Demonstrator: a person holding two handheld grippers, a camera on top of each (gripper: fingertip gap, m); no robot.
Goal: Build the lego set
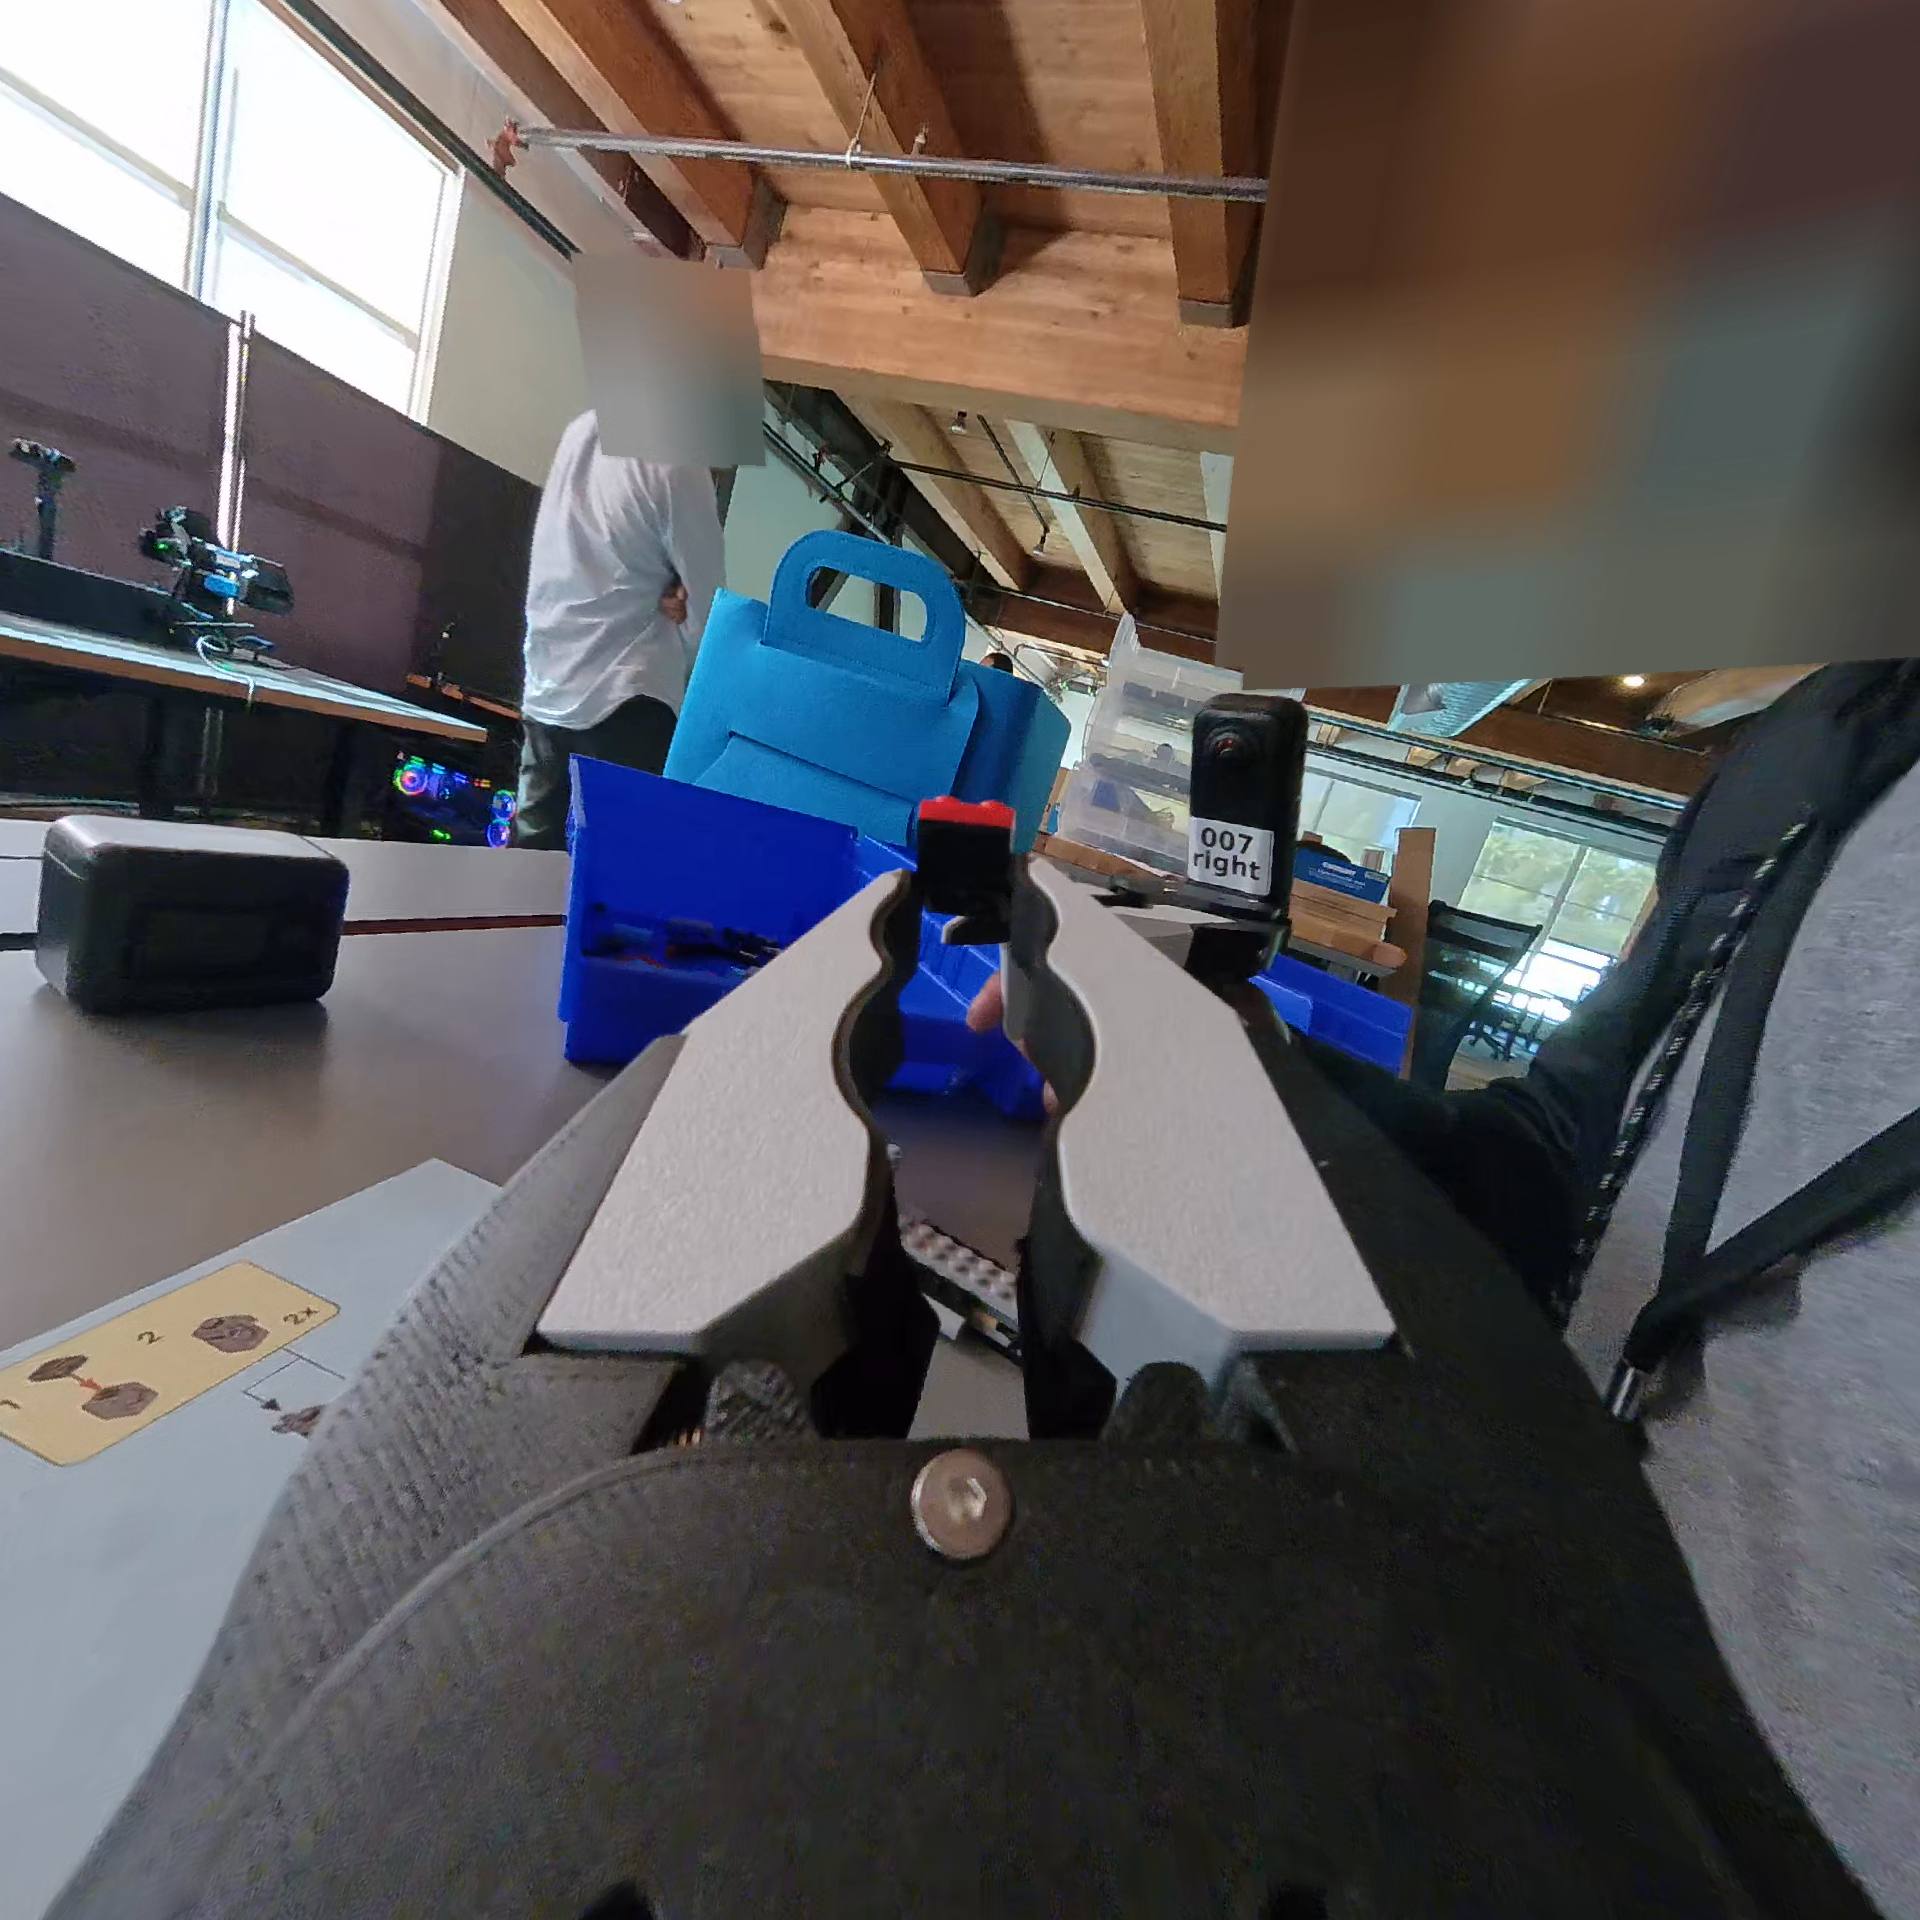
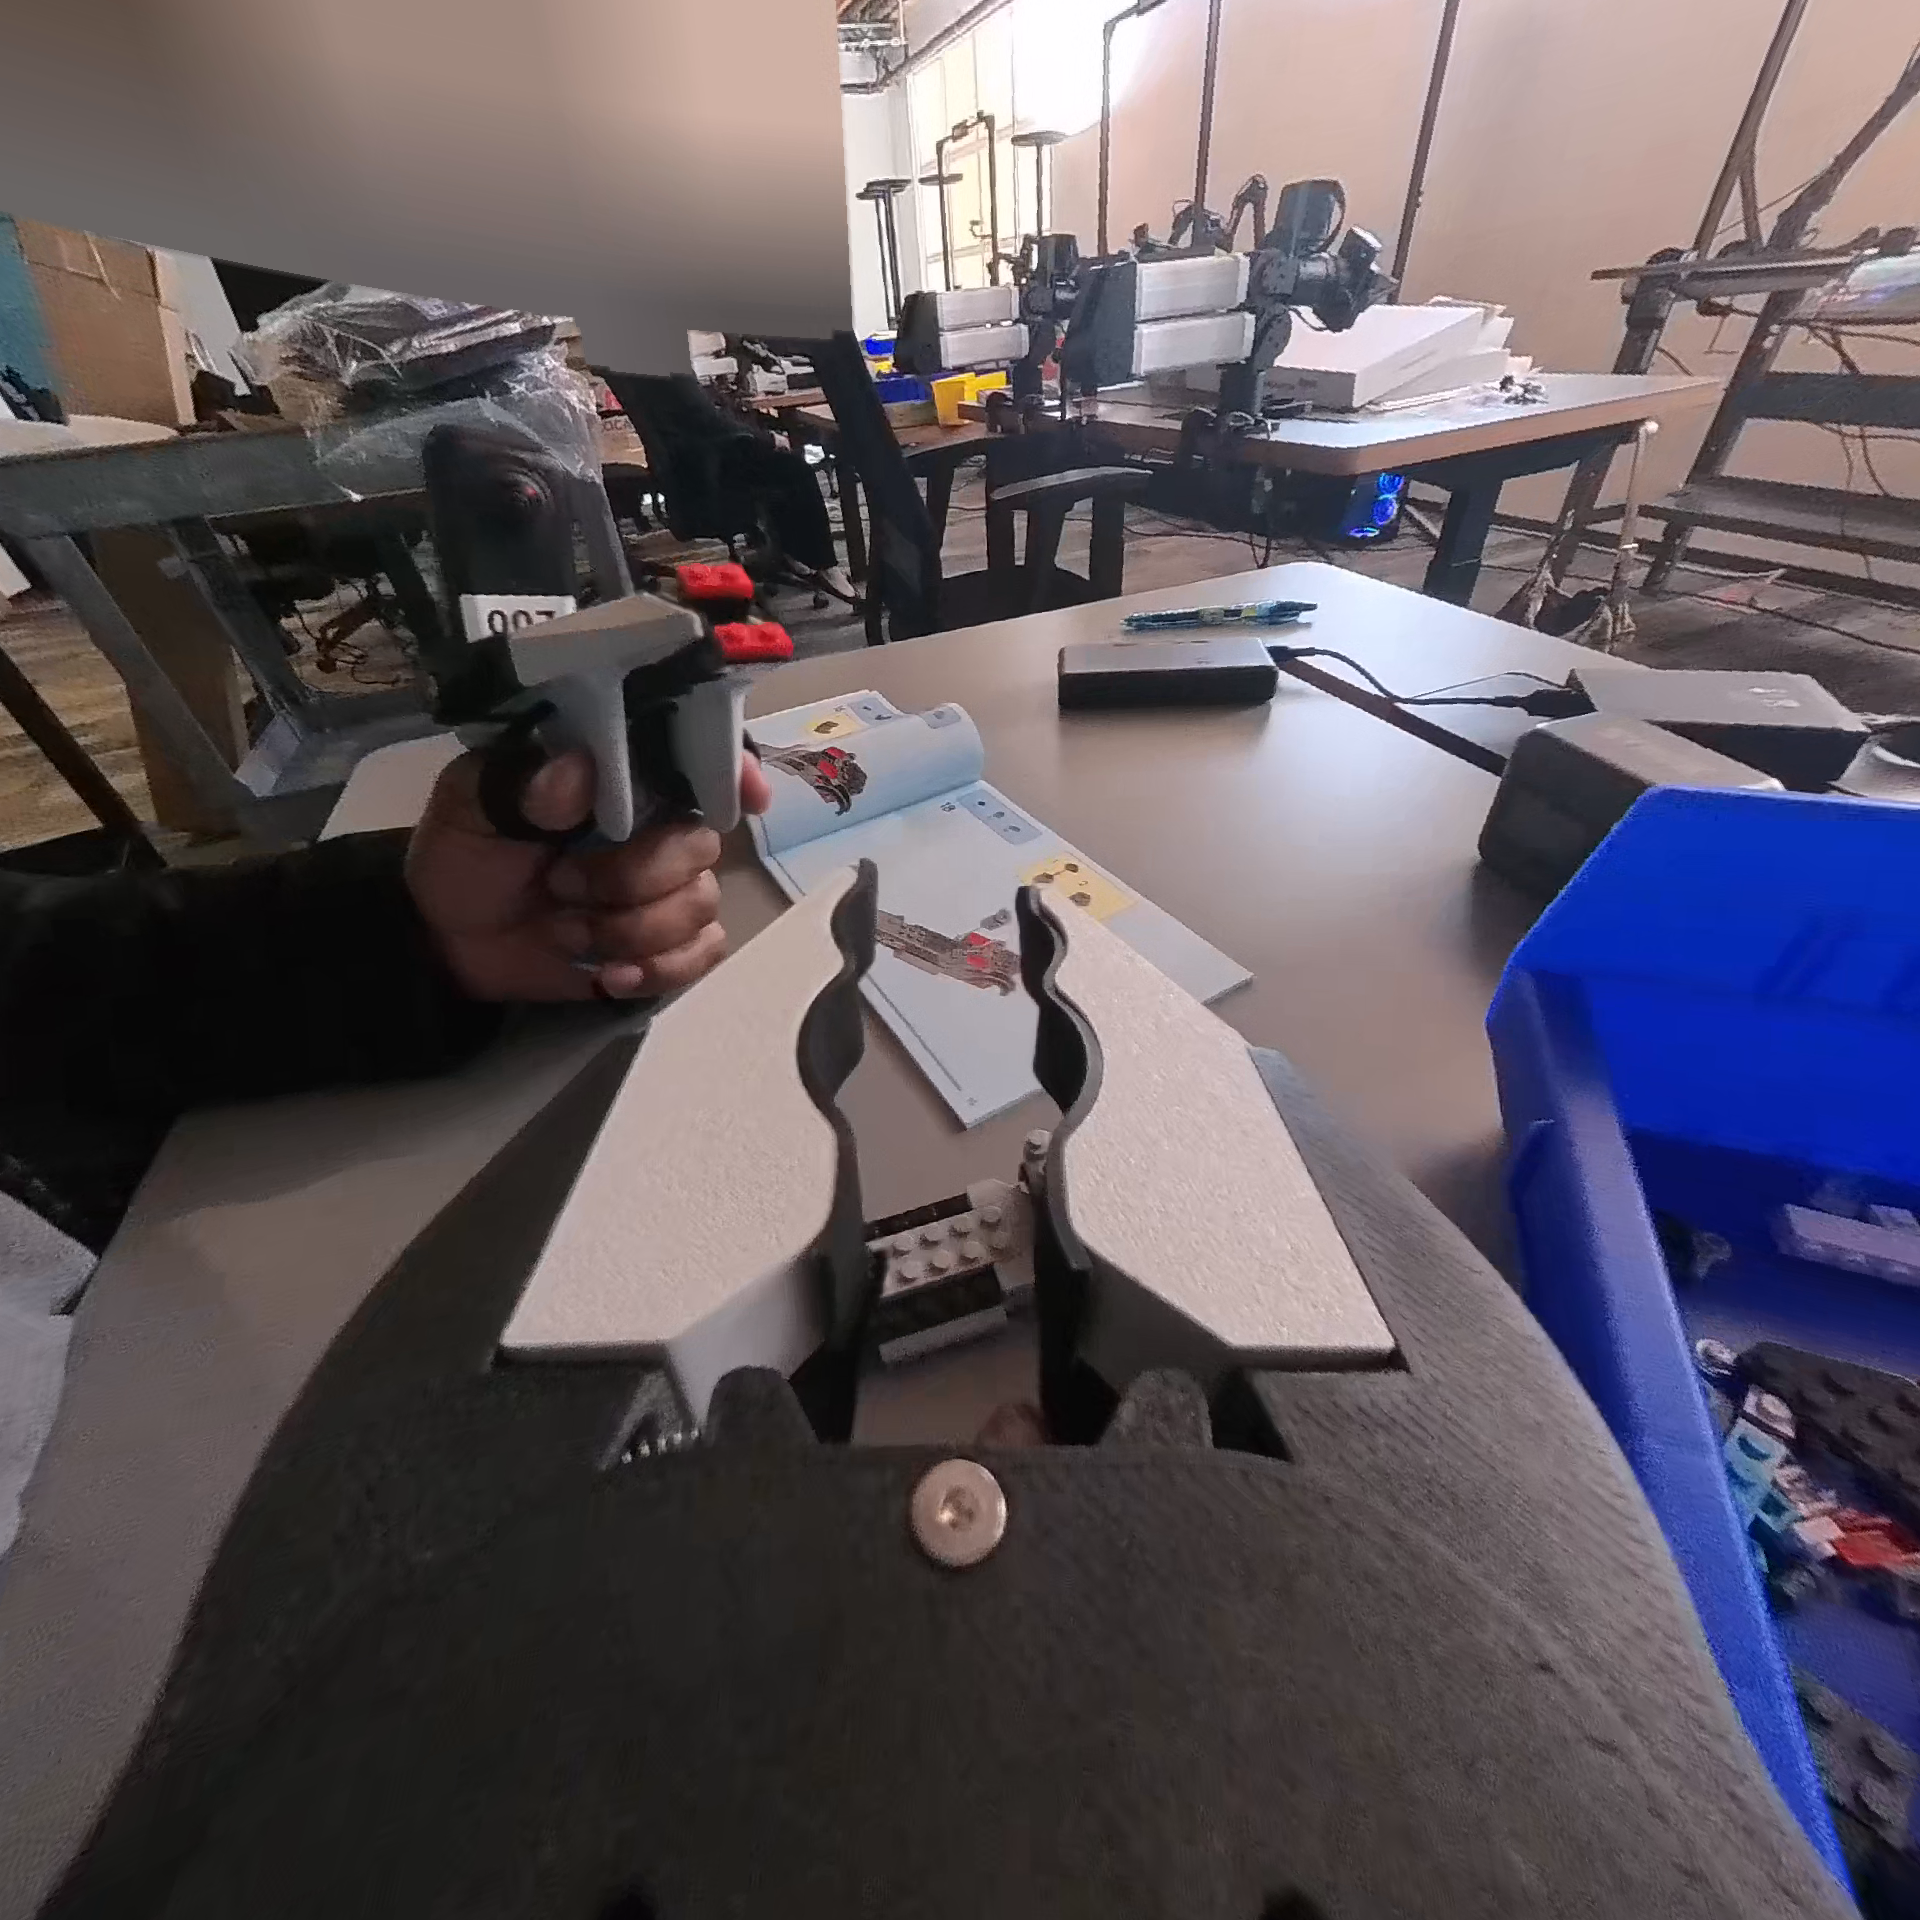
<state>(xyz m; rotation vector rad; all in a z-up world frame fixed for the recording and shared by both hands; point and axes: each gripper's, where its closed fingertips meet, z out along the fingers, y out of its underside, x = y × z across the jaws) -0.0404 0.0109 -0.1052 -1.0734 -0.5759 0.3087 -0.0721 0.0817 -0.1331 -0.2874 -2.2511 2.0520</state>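
My left gripper (image 1: 961, 894) is shut on a small black piece with red plates (image 1: 966, 862), held up above the table. It also shows in the right wrist view (image 2: 623, 686), held in a hand, with the red plates (image 2: 717, 584) sticking out of it. My right gripper (image 2: 945, 899) is open with nothing between its tips. A grey and black lego assembly (image 2: 940, 1273) lies on the table under the base of its fingers; the left wrist view shows it low between the fingers (image 1: 956, 1257). The open instruction booklet (image 2: 935, 831) lies just beyond.
A blue bin (image 2: 1714, 987) of loose bricks stands at the right; it also shows in the left wrist view (image 1: 707, 883), a blue felt bag (image 1: 862, 707) behind it. Black boxes (image 2: 1169, 670) (image 2: 1621, 790) (image 1: 187, 914) and a pen (image 2: 1216, 615) lie farther off. A person (image 1: 613, 582) stands beyond. Spacing between my two grippers at the tips: around 9 centimeters.
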